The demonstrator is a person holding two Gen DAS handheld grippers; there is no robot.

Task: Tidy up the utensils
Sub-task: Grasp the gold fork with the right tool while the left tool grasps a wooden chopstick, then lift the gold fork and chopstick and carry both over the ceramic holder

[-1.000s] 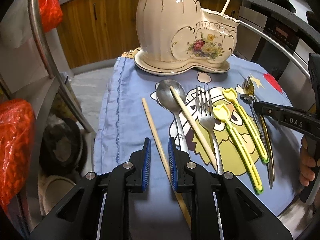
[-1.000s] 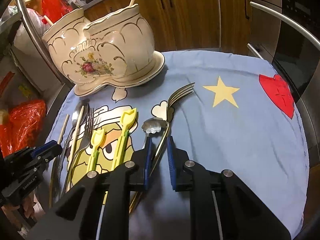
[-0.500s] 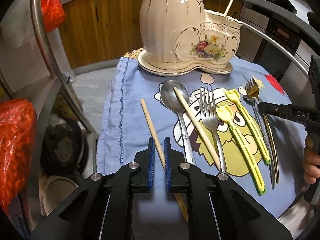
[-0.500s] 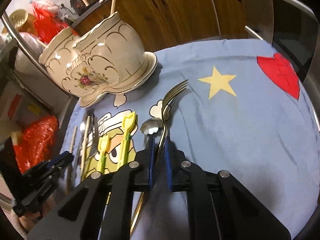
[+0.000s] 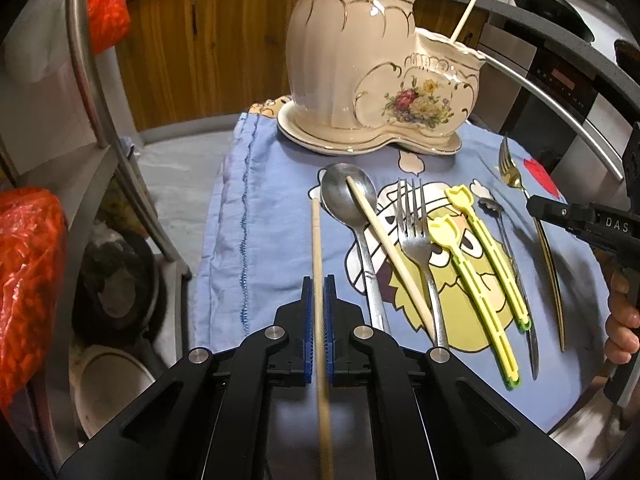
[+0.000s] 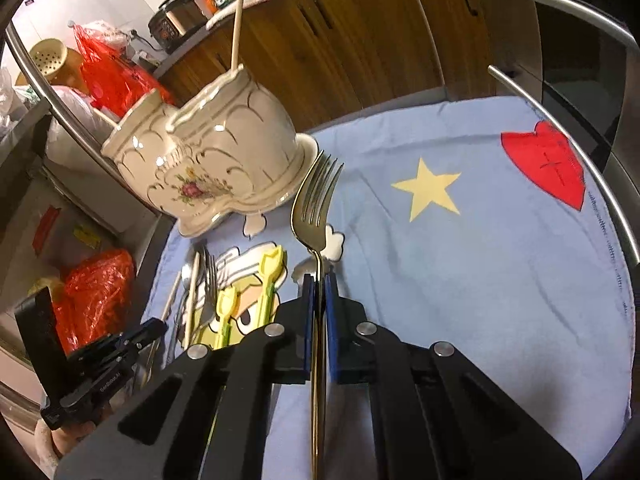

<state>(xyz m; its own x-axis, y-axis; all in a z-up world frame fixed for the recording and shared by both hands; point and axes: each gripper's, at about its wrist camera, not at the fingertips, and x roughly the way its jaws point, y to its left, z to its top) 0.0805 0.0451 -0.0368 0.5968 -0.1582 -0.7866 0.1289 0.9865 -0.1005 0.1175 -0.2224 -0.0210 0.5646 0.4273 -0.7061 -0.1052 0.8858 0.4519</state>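
The left tool (image 5: 318, 316) pinches a chopstick (image 5: 317, 248), its length running straight ahead between the pads. The right tool (image 6: 319, 312) pinches a gold fork (image 6: 314, 204), tines forward. The holder (image 5: 372, 76) stands ahead of both tools, nearer the left one.

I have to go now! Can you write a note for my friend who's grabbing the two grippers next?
Left gripper: jaws shut on a pale wooden chopstick.
Right gripper: jaws shut on a gold-coloured metal fork, tines raised off the blue cartoon cloth.
Cream floral ceramic utensil holder stands at the cloth's far end.
Done: one chopstick already stands in the holder.
Left: both held items, plus on the cloth a silver spoon, second chopstick, silver fork, two yellow plastic picks and a small dark-handled spoon.
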